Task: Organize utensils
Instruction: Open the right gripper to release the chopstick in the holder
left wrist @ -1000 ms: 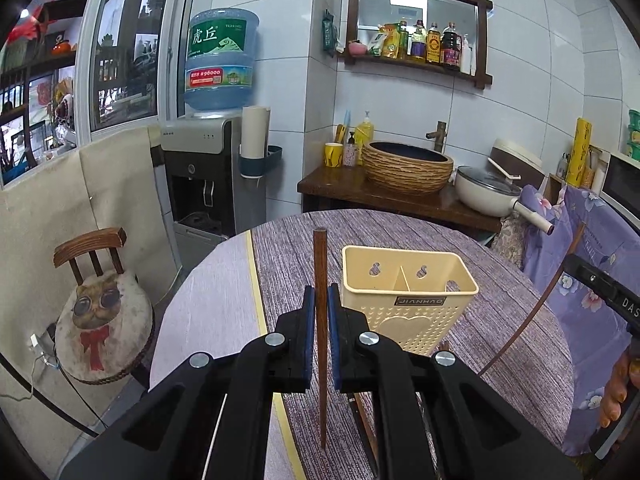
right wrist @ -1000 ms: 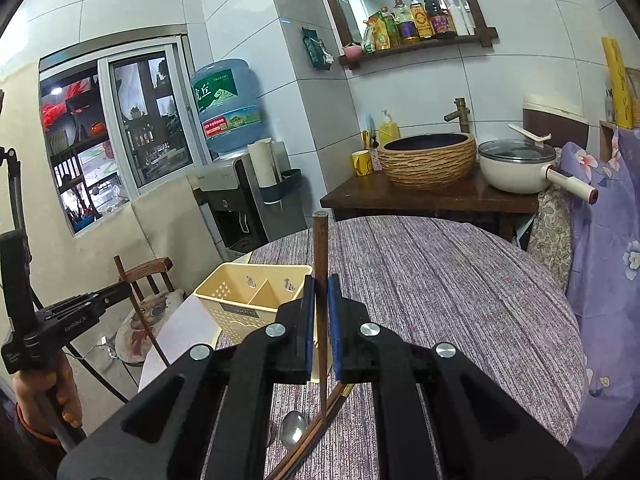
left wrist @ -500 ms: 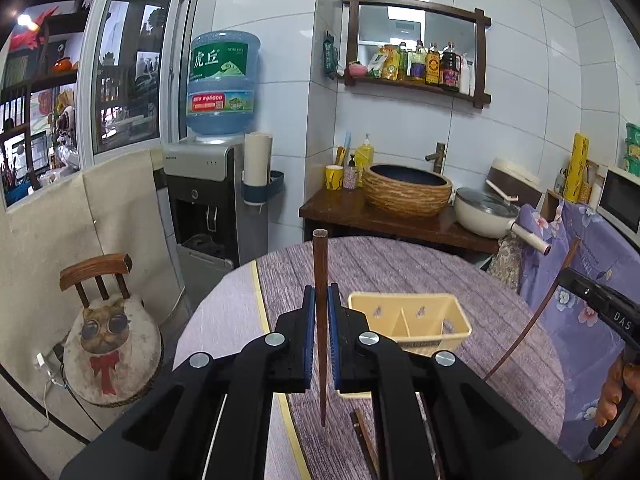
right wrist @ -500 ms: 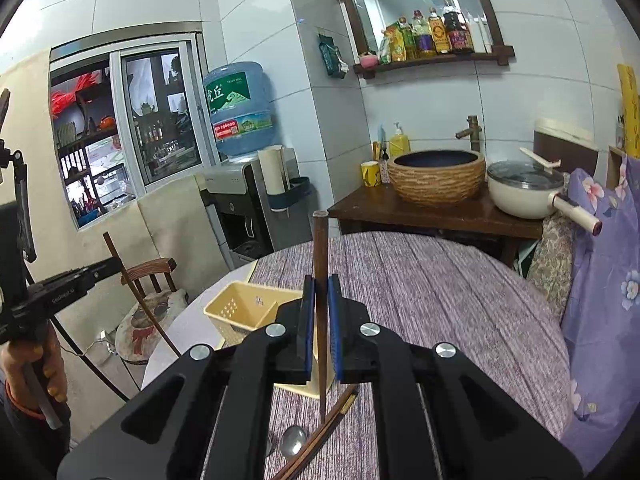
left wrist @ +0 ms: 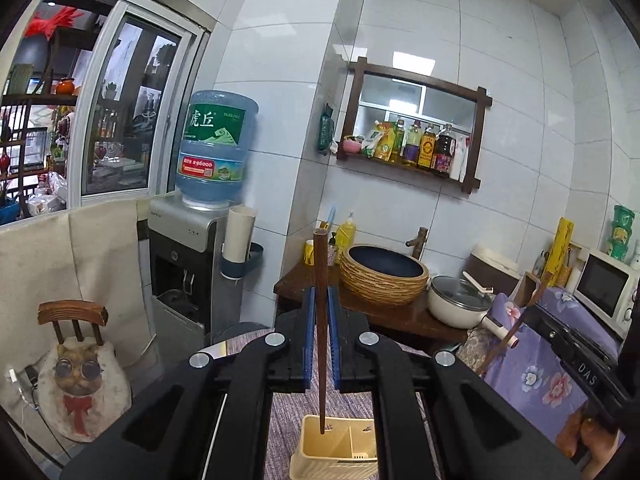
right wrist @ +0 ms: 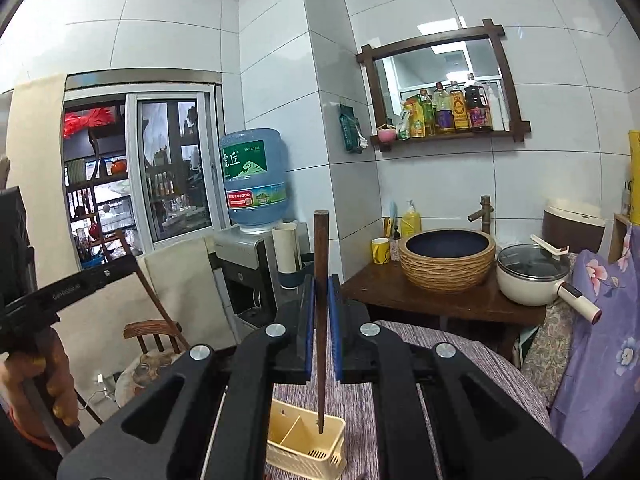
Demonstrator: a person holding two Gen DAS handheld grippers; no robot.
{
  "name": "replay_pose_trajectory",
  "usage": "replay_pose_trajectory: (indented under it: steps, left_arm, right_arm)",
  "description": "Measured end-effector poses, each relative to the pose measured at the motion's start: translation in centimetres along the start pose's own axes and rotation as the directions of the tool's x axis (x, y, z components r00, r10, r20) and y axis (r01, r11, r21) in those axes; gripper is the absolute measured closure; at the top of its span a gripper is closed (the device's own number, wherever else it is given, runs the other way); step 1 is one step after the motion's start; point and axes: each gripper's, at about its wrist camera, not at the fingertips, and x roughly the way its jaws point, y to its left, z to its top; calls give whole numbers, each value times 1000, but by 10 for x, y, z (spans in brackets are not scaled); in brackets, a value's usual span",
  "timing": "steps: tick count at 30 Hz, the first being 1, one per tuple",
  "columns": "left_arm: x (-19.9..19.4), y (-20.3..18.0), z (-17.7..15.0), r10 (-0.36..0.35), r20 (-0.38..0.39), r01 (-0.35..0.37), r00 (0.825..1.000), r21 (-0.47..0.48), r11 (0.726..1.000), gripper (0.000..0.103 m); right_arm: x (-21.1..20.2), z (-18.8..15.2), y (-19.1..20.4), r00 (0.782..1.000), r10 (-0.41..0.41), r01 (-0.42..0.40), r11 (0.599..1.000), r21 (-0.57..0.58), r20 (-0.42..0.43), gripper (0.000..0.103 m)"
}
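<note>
The left gripper (left wrist: pixel 319 336) has its jaws pinching a dark wooden chopstick (left wrist: pixel 320 288), held upright. The right gripper (right wrist: pixel 320 332) pinches a second chopstick (right wrist: pixel 320 280) the same way. Each tip hangs above the cream utensil holder (left wrist: pixel 340 448) standing on the purple-striped bench (right wrist: pixel 472 360), not touching it.

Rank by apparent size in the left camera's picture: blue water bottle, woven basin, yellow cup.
1. Blue water bottle
2. Woven basin
3. Yellow cup

All three stand far back, so nearness hardly skews this.
</note>
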Motion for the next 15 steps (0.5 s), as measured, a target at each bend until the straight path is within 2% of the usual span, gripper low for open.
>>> replay_pose_trajectory:
  steps: [7,15]
  left_arm:
    - [47,2,-50,16,-111,-18,994,-16,1000,96]
    - [79,14,-90,33,-216,-38,976,-20,999,96]
  right_arm:
    - [49,-57,1,993,13,-7,999,47,-121,95]
    - [74,-100,-8,977,15,2,997,81,-213,95]
